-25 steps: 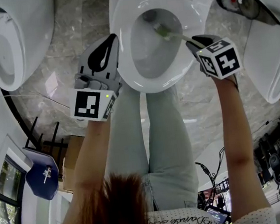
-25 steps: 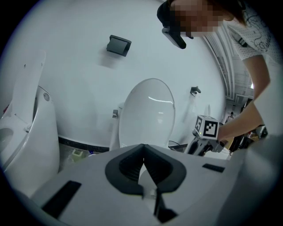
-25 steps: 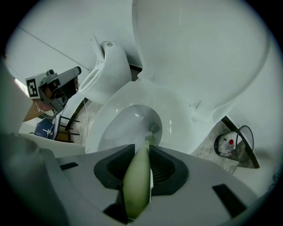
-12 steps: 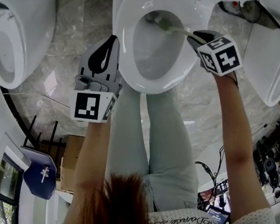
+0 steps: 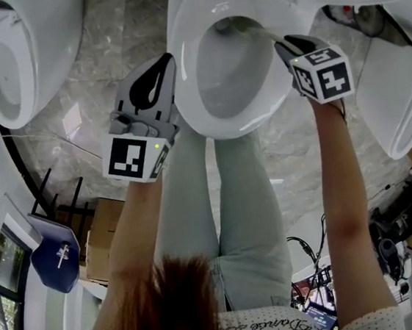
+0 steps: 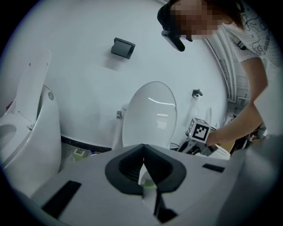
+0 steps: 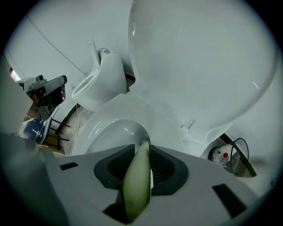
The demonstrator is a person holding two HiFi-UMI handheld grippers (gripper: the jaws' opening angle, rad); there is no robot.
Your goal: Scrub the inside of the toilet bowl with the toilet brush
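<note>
your left gripper (image 5: pixel 153 76) hangs just to the left of the toilet bowl (image 5: pixel 191 95), outside the rim and clear of it. its jaws are pressed together in the left gripper view and i can't make out anything held between them. that looks like a sensible place for it, out of the way while the other hand does the scrubbing.

ahead of your right gripper (image 5: pixel 286 43) and a little to its left, the toilet brush (image 5: pixel 230 25) reaches into the bowl. its head is low at the far end of the basin, near the back wall. your right gripper sits just over the bowl's right rim, with its jaws clamped on the pale green handle (image 7: pixel 137 178). the handle fills the gap between the pads and runs straight out along the jaws' own line.

so the brush's long axis goes from your right gripper forward and down into the bowl. the bristle end points away from you, the grip end back toward your wrist. holding it near the end like this probably gives you reach to the back wall, and a wrist sweep should carry the head round the sides.
</note>
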